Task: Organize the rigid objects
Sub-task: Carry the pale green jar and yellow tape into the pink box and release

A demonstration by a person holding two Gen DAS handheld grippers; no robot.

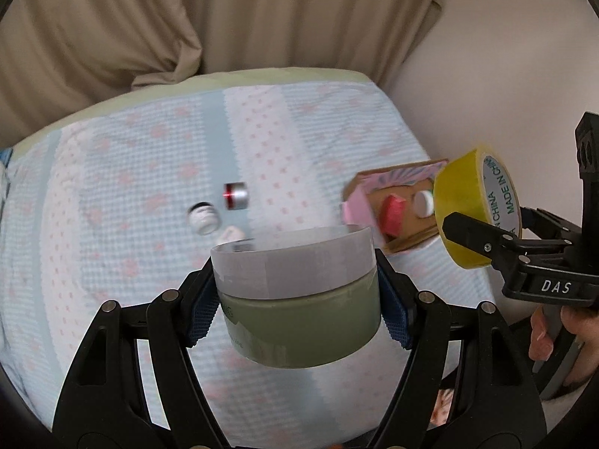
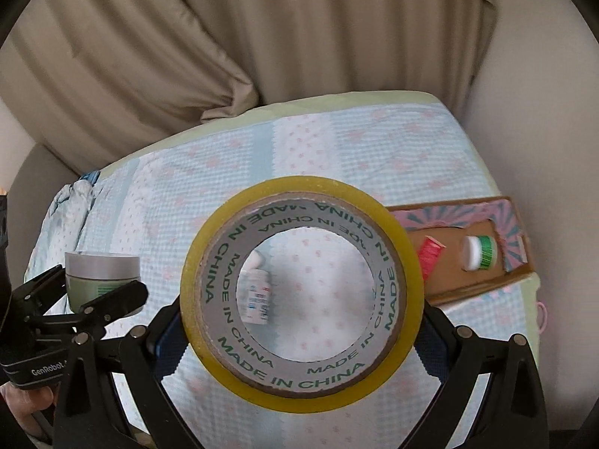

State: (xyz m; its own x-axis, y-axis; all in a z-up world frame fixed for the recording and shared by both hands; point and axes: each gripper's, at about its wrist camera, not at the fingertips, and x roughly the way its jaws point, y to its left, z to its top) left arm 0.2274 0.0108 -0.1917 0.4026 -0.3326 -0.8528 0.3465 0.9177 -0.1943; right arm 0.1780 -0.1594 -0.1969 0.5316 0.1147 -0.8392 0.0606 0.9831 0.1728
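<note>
Bed point(image 1: 112, 172) with a blue-and-pink patterned cover filled most of both views; beige curtain point(image 1: 187, 18) hung behind it.

Cardboard box point(image 2: 486, 273) with pink printed flaps sat at the bed's right edge. Inside it: 1 red spool point(image 2: 428, 258) and 1 white-capped green spool point(image 2: 481, 252), lying side by side, a little apart.

Left gripper point(image 1: 297, 295) clamped on a green jar point(image 1: 303, 321) with a grey lid, blue pads pressed to both sides, the jar held above the cover.

Right gripper point(image 2: 301, 333) clenched on a yellow tape roll point(image 2: 299, 385), roll upright with its core facing the camera, held above the cover just left of the box.

On the cover, mid-bed: 1 silver-and-red cylinder point(image 1: 236, 195), 1 small white bottle point(image 1: 204, 218) just beside it, and 1 pale object point(image 1: 230, 232) partly hidden behind the jar lid, too blurred to name.
</note>
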